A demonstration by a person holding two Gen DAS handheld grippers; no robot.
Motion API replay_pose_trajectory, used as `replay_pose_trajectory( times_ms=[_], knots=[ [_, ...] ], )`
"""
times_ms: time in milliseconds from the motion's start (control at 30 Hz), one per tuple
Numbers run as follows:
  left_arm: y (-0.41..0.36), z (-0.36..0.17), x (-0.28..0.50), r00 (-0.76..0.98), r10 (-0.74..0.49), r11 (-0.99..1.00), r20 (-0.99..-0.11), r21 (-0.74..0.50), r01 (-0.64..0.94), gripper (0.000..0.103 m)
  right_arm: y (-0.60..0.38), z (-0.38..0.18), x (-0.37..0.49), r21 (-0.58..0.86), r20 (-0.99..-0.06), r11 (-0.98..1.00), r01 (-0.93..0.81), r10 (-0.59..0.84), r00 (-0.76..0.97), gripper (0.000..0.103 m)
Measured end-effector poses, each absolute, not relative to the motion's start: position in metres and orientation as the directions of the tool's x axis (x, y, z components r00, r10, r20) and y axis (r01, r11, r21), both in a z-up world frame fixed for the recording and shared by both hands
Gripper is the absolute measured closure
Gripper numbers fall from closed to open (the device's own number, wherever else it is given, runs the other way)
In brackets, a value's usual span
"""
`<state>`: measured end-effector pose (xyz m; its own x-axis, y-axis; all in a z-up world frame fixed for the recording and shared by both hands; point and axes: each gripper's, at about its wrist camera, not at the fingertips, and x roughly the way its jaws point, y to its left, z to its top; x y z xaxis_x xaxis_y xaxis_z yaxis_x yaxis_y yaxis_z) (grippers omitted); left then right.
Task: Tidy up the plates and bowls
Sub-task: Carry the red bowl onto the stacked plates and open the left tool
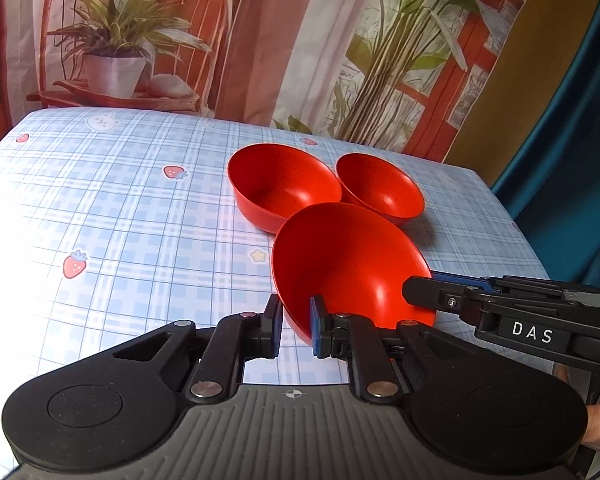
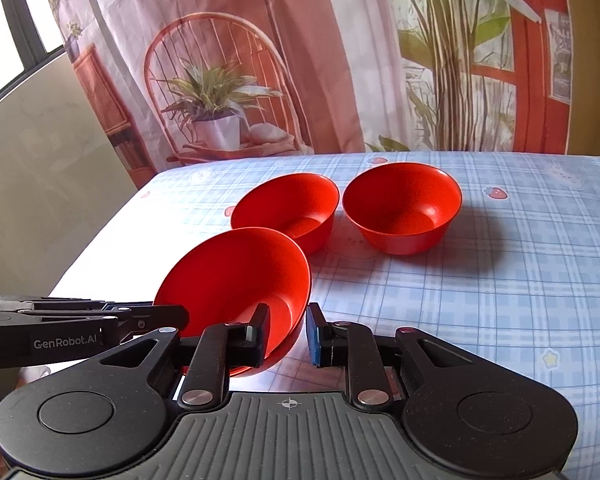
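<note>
Three shiny red plastic bowls are on a table with a blue checked cloth (image 1: 100, 208) that has little strawberries on it. Two of them sit flat on the cloth, close side by side: the back left bowl (image 1: 282, 184) and the back right bowl (image 1: 380, 186). The third one, the near tilted red bowl (image 1: 348, 264), is tipped up in front of them, and both tongs are at its rim.

From the left wrist camera, the left gripper (image 1: 296, 326) has its two fingers on either side of the near edge of the tilted bowl, one blue pad inside and one outside. There is a small gap, so I cannot tell if it squeezes the rim or just sits around it. The right gripper (image 1: 416, 290) comes in from the right side and touches the far edge of the same bowl. Its tip is side-on here.

From the right wrist camera, the right gripper (image 2: 286, 330) has one finger inside the tilted bowl (image 2: 236, 276) and one outside, with a clear gap by the outer blue pad. The left gripper (image 2: 172, 312) reaches in from the left. This view shows the two back bowls (image 2: 288, 204) (image 2: 402, 208) apart from each other, and a window at the far left.
</note>
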<state>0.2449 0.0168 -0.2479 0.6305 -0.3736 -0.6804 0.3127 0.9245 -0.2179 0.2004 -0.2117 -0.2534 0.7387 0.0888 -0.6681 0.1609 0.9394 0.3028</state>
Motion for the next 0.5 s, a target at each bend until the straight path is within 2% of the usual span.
replay_pose_trajectory(
  times_ms=[500],
  knots=[
    [-0.022, -0.236, 0.176, 0.631, -0.381, 0.908, -0.675, -0.147, 0.391, 0.087, -0.224, -0.225, 0.109, 0.36, -0.586, 0.917, 0.173, 0.078, 0.806, 0.083]
  ],
)
